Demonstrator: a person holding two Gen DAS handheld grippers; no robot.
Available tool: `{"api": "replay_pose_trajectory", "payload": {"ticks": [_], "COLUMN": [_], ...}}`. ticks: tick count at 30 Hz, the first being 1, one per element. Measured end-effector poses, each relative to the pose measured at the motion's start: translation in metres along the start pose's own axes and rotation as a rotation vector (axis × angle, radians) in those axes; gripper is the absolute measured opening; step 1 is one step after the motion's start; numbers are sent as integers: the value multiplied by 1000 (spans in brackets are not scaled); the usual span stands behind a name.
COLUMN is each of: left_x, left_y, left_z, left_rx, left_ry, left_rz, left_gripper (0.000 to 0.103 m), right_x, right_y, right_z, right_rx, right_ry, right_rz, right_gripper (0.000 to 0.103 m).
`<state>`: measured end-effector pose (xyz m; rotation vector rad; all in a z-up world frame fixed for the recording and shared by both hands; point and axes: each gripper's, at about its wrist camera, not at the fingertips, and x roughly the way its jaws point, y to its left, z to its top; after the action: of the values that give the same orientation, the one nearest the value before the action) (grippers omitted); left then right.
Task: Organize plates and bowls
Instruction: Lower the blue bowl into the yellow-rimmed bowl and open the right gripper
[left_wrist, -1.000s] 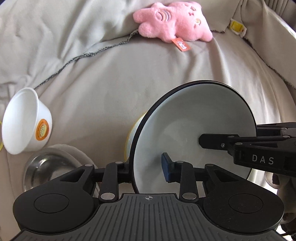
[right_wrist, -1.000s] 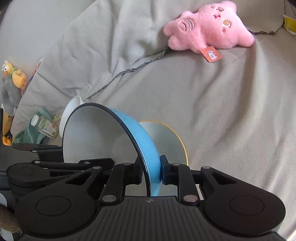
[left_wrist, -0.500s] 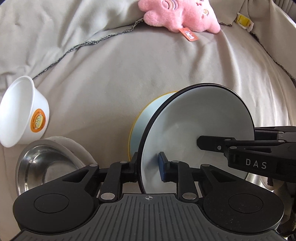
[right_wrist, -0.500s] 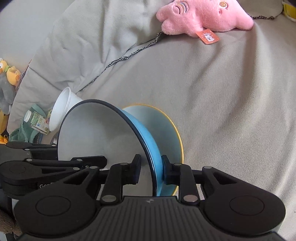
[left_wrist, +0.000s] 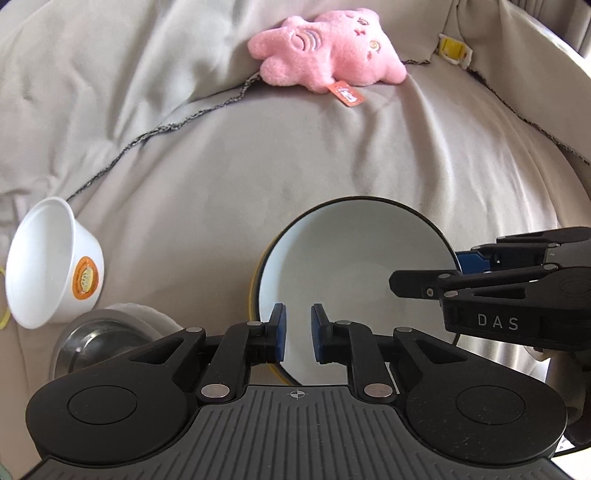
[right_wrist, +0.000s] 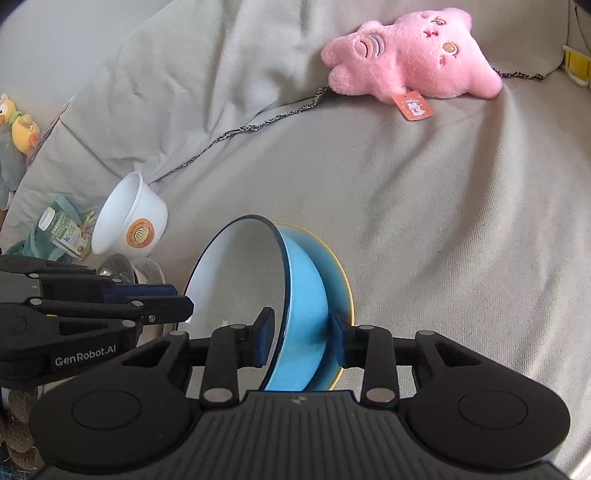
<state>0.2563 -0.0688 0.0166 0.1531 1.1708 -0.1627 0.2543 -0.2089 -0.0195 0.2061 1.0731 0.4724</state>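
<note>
Left gripper (left_wrist: 298, 334) jaws released; right gripper (right_wrist: 302, 339) jaws parted astride blue bowl (right_wrist: 306, 291) rim.

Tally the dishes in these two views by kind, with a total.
Blue bowl: 1
Yellow-rimmed plate: 1
White paper bowl: 1
Steel bowl: 1
Total: 4 dishes

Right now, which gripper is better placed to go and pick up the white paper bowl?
The left gripper, probably. It is open with nothing between its fingers, and the white paper bowl lies on its side. The right gripper is open too, but its fingers straddle the blue bowl's rim.
</note>
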Motion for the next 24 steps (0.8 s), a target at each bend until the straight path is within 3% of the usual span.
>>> {"api": "replay_pose_trajectory", "payload": {"ticks": [7, 10, 14, 18, 24], "left_x": [4, 1, 2, 4, 0], "left_y": [2, 9, 19, 33, 62], "left_z": [0, -1, -4, -3, 0], "left_rx": [-22, -48, -69, -124, -235], "left_ry": [-7, -20, -21, -10, -58], "left_rz": [-29, -46, -60, -117, -213], "left_gripper": [17, 17, 17, 18, 18], "right_x": [-21, -22, -7, 8, 2], "right_y": [9, 10, 4, 4, 4], "right_z": [2, 2, -4, -7, -7], "right_rx": [-35, -57, -48, -50, -44], "right_ry": [-83, -114, -76, -49, -90], "right_rz": [-29, -109, -125, -135, -113], "right_gripper": [33, 32, 24, 24, 28]}}
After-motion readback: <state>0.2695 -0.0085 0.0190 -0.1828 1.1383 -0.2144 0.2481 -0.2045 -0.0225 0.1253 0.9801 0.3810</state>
